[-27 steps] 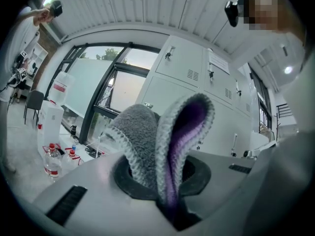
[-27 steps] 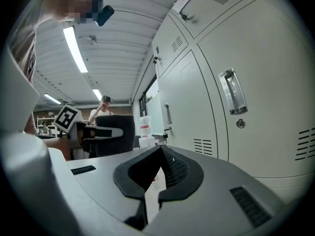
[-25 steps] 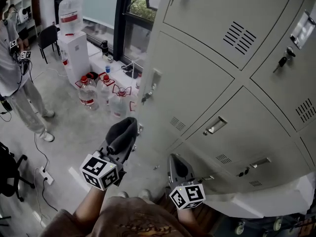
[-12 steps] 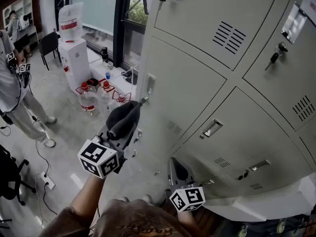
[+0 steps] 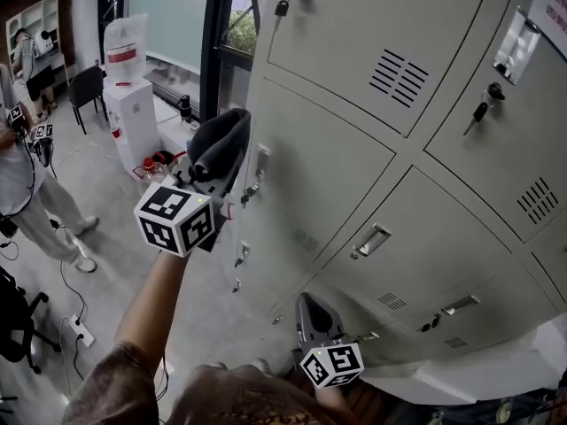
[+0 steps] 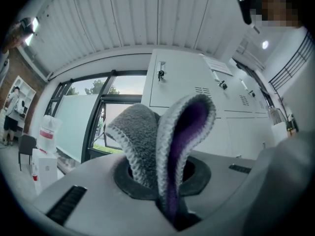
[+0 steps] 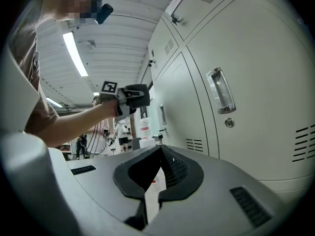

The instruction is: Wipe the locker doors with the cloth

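Your left gripper (image 5: 211,173) is clamped on the cloth (image 5: 223,136) — grey, folded, purple inside. It is raised at the left edge of the locker doors (image 5: 337,140), just beside a key (image 5: 251,190) hanging from a lock; no view shows whether cloth meets door. Your right gripper (image 5: 315,312) hangs low by the bottom doors — jaws all but together, holding nothing.
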Demonstrator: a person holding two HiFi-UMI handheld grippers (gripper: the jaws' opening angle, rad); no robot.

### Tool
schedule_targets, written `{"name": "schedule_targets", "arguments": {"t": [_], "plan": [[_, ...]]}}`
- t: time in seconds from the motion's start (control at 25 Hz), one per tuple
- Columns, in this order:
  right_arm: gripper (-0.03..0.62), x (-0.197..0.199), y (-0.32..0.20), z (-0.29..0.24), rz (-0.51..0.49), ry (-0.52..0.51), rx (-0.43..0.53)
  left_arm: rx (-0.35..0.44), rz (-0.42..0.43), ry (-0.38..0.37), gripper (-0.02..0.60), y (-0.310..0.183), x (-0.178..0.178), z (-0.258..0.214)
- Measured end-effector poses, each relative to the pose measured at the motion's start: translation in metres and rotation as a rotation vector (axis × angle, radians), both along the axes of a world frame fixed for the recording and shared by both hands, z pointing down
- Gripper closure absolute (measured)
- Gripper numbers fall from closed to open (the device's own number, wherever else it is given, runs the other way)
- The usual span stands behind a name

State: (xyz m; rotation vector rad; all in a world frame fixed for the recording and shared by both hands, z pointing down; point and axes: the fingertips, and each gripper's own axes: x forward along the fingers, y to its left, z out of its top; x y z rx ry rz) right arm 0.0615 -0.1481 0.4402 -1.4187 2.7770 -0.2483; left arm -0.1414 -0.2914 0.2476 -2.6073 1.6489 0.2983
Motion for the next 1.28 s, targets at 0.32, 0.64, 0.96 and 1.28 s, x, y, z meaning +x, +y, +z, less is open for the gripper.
{"name": "schedule_targets", "arguments": {"t": [0.32, 0.64, 0.96, 1.28], "plan": [[0.595, 0.005, -0.002, 0.004, -0.001, -0.004, -0.015, 0.024, -0.038, -0.049, 0.543, -0.058, 0.003, -0.034], [0.595, 0.015, -0.009, 0.005, 0.020, -0.010, -0.018, 0.014, -0.014, -0.050, 0.540, -0.077, 0.012, -0.036], [0.595, 0.013, -0.013, 0.009, 0.020, -0.007, -0.029, 0.020, 0.013, -0.047, 0.540, -0.078, 0.024, -0.036], [0.595, 0.011, -0.011, 0.010, 0.028, -0.006, -0.033, 0.023, 0.108, -0.062, 0.541, -0.061, 0.064, -0.039]]}}
